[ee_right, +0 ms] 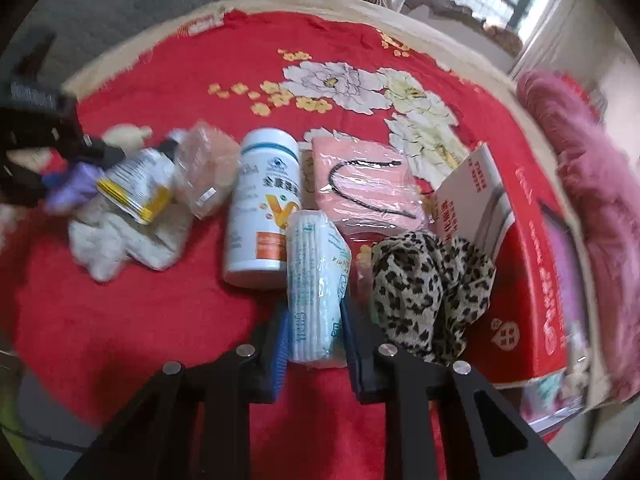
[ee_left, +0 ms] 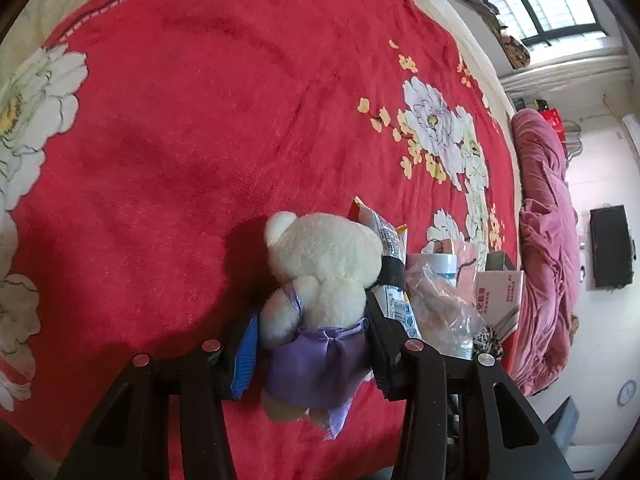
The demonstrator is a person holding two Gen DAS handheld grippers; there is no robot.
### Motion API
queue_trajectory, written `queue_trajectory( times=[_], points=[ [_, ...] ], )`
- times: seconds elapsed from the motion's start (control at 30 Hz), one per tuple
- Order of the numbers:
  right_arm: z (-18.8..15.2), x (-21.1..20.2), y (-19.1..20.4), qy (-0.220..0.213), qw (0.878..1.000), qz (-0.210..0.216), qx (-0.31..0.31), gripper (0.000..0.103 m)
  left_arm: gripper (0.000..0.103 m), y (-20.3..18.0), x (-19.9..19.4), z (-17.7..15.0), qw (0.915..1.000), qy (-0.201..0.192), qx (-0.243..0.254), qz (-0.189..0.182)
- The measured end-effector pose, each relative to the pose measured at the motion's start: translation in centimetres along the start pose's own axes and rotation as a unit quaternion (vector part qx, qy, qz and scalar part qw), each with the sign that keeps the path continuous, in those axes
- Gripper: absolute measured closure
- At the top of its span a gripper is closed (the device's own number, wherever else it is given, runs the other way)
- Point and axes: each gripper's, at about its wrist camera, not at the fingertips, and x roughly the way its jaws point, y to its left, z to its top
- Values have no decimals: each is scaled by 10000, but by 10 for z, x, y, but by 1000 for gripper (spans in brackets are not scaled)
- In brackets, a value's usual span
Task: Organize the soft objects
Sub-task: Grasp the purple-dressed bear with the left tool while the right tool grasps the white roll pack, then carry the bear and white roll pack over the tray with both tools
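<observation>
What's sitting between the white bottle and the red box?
In the right wrist view, a pink packet lies between the white bottle and red box.

On the bed (ee_right: 160, 320), the bottle (ee_right: 264, 200) lies in the middle. The teddy bear (ee_left: 320, 280) is at its left, the cotton pad pack (ee_right: 316, 280) just before it, and the box (ee_right: 520, 260) at the far right, with the patterned cloth (ee_right: 424, 288) touching it.

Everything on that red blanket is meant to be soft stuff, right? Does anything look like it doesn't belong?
Yes: the white plastic bottle lies on its side among the soft things, between a clear-wrapped bundle and the pink packet. It looks rigid, unlike the teddy bear or leopard-print cloth.
</observation>
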Motion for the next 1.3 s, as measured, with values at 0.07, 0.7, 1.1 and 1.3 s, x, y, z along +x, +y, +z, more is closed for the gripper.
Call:
queue_trajectory(
  times=[0.07,0.7,1.1,1.3],
  points=[
    [0,-9,-10,-31,9990,360,246,79,55,-1,-6,-3,10000,-74,26,-25],
    [4,-88,-61,-639,9823,1268,1217,79,55,-82,-64,-67,9871,-656,1444,209],
    [-6,-126,-85,-1029,9776,1203,1387,79,55,-141,-72,-117,9743,-677,2146,105],
    [-16,-145,-108,-1187,9742,1117,1563,79,55,-176,-73,-138,9657,-669,2508,58]
  ],
)
